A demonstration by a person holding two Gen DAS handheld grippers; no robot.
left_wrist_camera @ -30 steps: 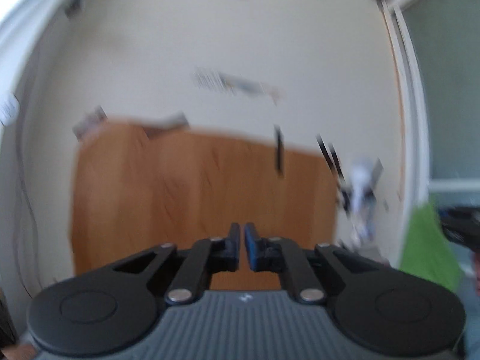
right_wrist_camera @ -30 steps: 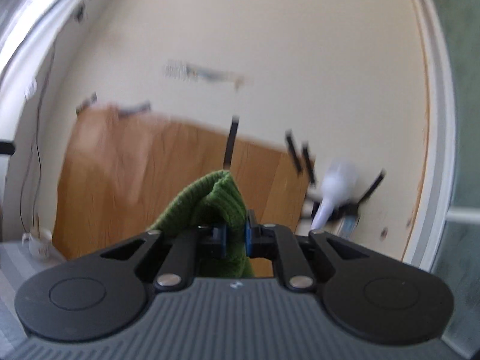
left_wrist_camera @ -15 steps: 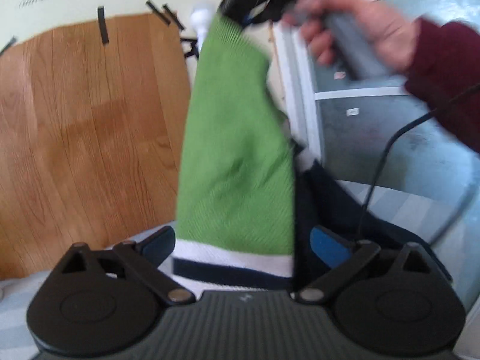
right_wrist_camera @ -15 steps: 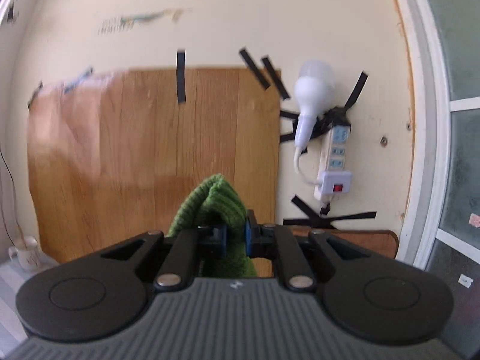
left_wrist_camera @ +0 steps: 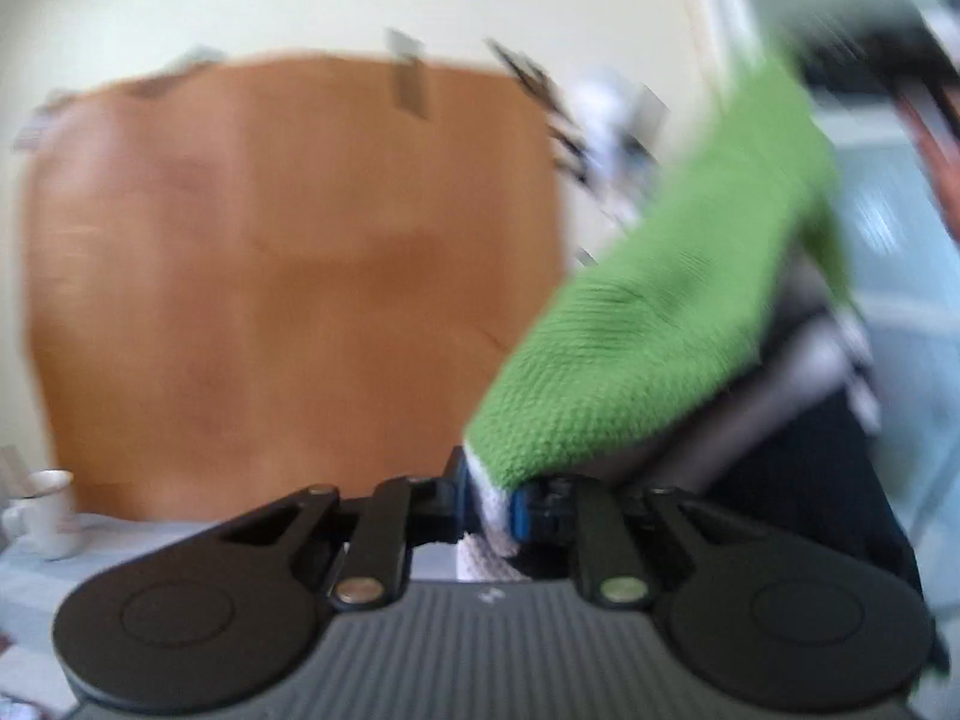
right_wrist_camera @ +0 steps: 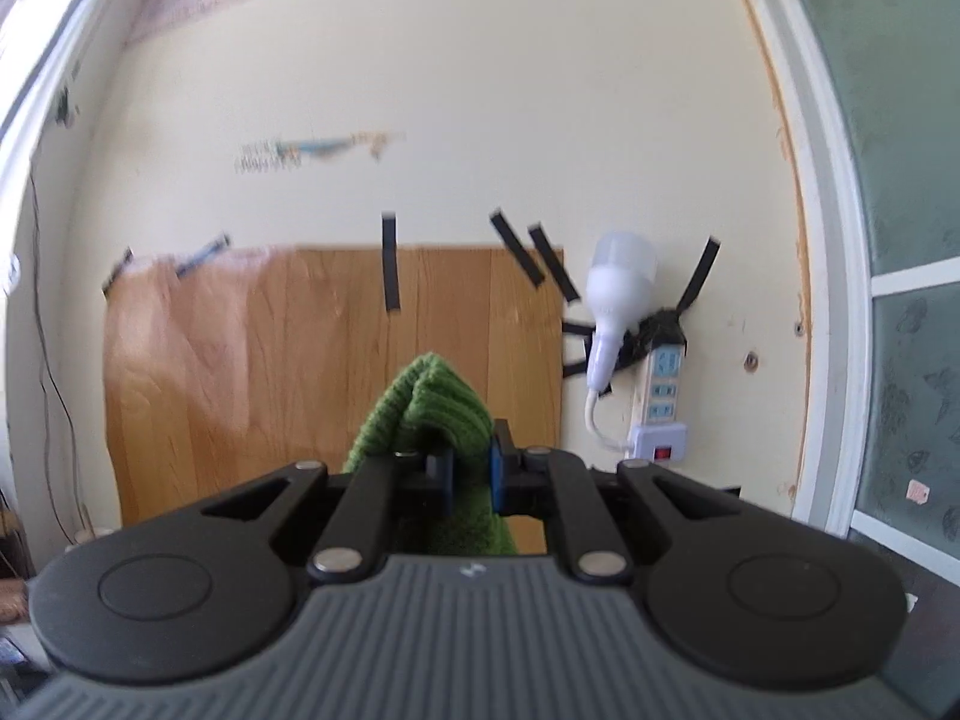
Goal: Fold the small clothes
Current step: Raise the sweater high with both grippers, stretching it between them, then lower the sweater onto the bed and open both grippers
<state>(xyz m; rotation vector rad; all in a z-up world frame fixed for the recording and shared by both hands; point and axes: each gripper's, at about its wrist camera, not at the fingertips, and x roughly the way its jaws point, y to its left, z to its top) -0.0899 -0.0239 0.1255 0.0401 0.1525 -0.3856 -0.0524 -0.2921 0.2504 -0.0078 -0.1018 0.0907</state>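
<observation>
Down at the bottom left of the left wrist view there's a pale, light blue-grey surface, blurred, running along the foot of the wall. A white mug stands upright on it, handle turned to the left, close to the wood-look panel behind. In the right wrist view that surface can't be made out

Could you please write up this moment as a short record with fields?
garment: green knit garment with a white and dark band, held up between both grippers
left gripper: jaws just closed, shut on the banded edge
right gripper: shut on a green knit fold
background: wooden board taped to the wall; mug lower left
folded yet: no
</observation>
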